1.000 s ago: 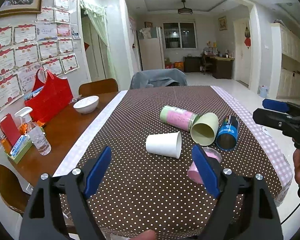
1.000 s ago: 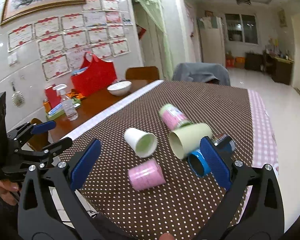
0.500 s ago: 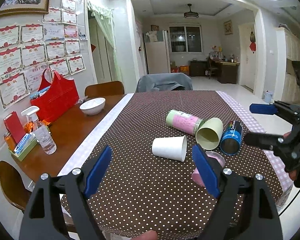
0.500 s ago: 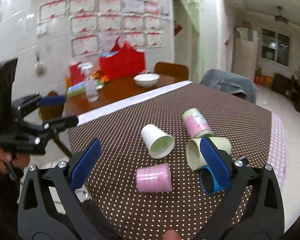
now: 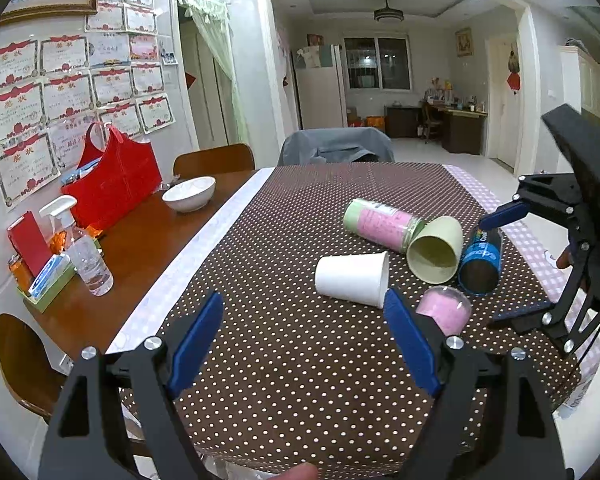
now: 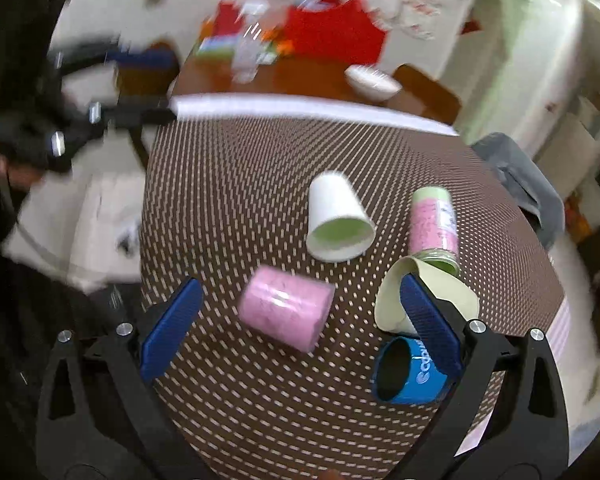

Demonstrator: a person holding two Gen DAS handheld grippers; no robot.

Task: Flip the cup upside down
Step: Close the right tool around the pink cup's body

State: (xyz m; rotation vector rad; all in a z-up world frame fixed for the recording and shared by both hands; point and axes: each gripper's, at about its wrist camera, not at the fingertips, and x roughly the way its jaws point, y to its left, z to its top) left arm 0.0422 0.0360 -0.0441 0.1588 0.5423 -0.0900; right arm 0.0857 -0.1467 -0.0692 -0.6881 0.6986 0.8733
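Several cups lie on their sides on the brown dotted tablecloth (image 5: pixel 292 360): a white paper cup (image 5: pixel 352 278) (image 6: pixel 336 220), a pale green cup (image 5: pixel 436 254) (image 6: pixel 424 296), a blue cup (image 5: pixel 480 266) (image 6: pixel 410 376), a pink cup (image 5: pixel 446 312) (image 6: pixel 286 314) and a pink-and-green tube (image 5: pixel 380 224) (image 6: pixel 434 222). My left gripper (image 5: pixel 304 340) is open and empty, near the table's front edge. My right gripper (image 6: pixel 296 320) is open and empty, straddling the pink cup from above. It also shows at the right of the left wrist view (image 5: pixel 516 264).
A white bowl (image 5: pixel 189 199), a red bag (image 5: pixel 112 184), a spray bottle (image 5: pixel 86 260) and a small tray stand on the bare wooden part at the left. Chairs stand at the far end and left side. The right wrist view is motion-blurred.
My right gripper has swung in over the table from the right and now looks down on the cups, close to the pink one. My left gripper has barely moved. The cups lie as before.
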